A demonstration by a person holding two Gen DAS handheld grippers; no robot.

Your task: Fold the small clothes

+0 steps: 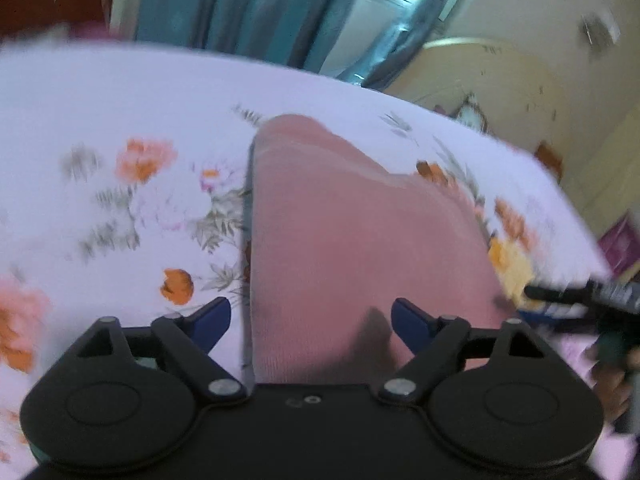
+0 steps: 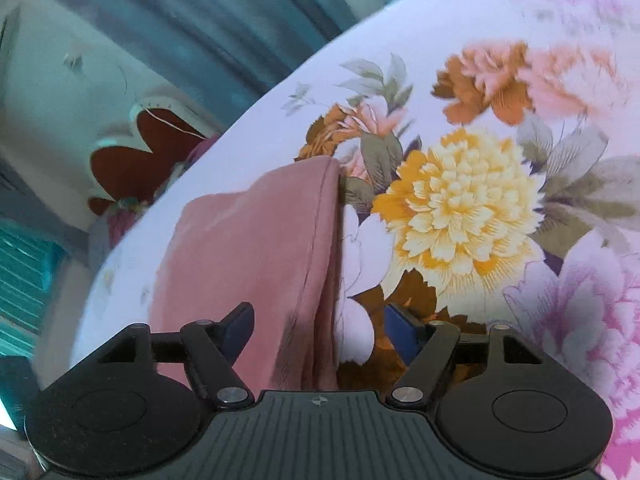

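Observation:
A pink garment, folded into a long strip, lies flat on a white bedsheet printed with flowers. In the left wrist view its near end reaches between the blue fingertips of my left gripper. The jaws stand wide apart and neither pad touches the cloth. In the right wrist view the same pink garment lies to the left of centre. Its stitched right edge runs down between the jaws of my right gripper, which is open and grips nothing.
The bed's far edge meets teal curtains and a cream wall. At the right edge of the left wrist view a blurred black device shows, with a hand beside it. A dark red shape stands beyond the bed.

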